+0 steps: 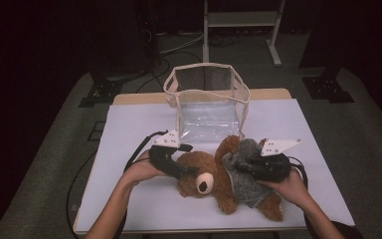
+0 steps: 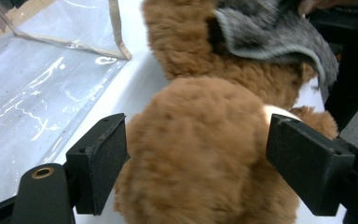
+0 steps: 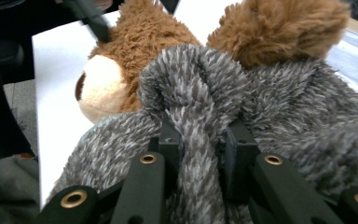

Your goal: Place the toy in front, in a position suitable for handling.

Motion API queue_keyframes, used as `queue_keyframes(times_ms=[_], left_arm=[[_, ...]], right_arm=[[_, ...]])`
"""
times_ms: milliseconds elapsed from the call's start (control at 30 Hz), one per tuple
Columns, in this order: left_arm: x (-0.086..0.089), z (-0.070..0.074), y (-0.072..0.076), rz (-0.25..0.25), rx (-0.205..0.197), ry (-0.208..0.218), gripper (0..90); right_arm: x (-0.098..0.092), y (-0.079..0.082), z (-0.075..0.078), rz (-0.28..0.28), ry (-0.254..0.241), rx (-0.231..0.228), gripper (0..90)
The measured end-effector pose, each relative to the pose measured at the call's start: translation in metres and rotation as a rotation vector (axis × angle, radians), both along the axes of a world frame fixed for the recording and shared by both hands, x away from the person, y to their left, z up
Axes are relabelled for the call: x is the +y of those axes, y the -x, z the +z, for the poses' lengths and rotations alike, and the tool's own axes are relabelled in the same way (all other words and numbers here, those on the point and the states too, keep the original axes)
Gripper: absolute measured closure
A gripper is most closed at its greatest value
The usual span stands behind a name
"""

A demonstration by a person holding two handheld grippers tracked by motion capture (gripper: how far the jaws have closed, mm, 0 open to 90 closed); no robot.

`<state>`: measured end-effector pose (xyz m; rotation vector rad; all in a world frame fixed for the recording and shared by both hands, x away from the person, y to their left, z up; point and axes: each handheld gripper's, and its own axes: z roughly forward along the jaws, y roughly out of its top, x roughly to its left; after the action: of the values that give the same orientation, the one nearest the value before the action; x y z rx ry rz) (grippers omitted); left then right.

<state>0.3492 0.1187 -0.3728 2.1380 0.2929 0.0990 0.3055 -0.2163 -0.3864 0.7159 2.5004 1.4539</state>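
Both right gripper (image 3: 198,140) jaws pinch grey sweater (image 3: 261,93)

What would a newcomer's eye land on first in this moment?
A brown teddy bear in a grey knitted sweater lies near the front of the white table. The right gripper pinches a fold of the sweater, while the left gripper straddles the bear's head. Behind stands a clear bag.

brown plush bear (image 1: 214,177) with a cream muzzle, wearing a grey-and-white flecked sweater (image 3: 279,102); clear bag (image 1: 206,102) with beige trim; white table (image 1: 288,124).
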Motion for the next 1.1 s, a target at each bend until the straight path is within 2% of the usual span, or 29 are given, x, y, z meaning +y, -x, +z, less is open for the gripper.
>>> queue_keyframes(times_ms=[100, 233, 367, 467, 633, 733, 867, 967, 1033, 1067, 1100], left_arm=[[-0.005, -0.009, 0.005, -0.036, 0.02, -0.005, 27.3], [-0.004, -0.016, 0.013, -0.027, 0.009, 0.032, 31.5], [-0.002, -0.019, 0.017, -0.015, -0.003, 0.04, 32.8], [-0.003, -0.018, 0.019, -0.019, -0.015, 0.022, 32.8], [-0.005, -0.015, 0.024, -0.023, -0.041, 0.005, 32.7], [-0.005, -0.015, 0.025, -0.027, -0.05, -0.005, 32.8], [-0.006, -0.014, 0.027, -0.029, -0.057, -0.005, 32.8], [-0.007, -0.013, 0.03, -0.038, -0.067, -0.008, 32.8], [-0.007, -0.013, 0.03, -0.042, -0.073, -0.014, 32.8], [-0.007, -0.013, 0.03, -0.042, -0.074, -0.012, 32.8], [-0.007, -0.014, 0.03, -0.041, -0.072, -0.008, 32.8]], right_arm=[[-0.002, 0.012, 0.001, 0.003, 0.004, -0.024, 72.1], [-0.013, 0.017, 0.006, -0.003, -0.008, -0.022, 71.9], [-0.034, 0.018, 0.017, -0.054, -0.015, -0.024, 72.0], [-0.049, 0.018, 0.031, -0.089, -0.026, -0.034, 72.0], [-0.054, 0.021, 0.064, -0.097, -0.026, -0.088, 72.0], [-0.043, 0.016, 0.089, -0.054, -0.016, -0.107, 72.0], [-0.014, 0.0, 0.1, 0.011, 0.033, -0.099, 71.9], [0.015, -0.017, 0.095, 0.061, 0.09, -0.068, 71.8], [0.033, -0.028, 0.086, 0.09, 0.13, -0.046, 71.8], [0.042, -0.034, 0.079, 0.102, 0.165, -0.034, 71.9], [0.045, -0.038, 0.074, 0.106, 0.186, -0.03, 71.9]])
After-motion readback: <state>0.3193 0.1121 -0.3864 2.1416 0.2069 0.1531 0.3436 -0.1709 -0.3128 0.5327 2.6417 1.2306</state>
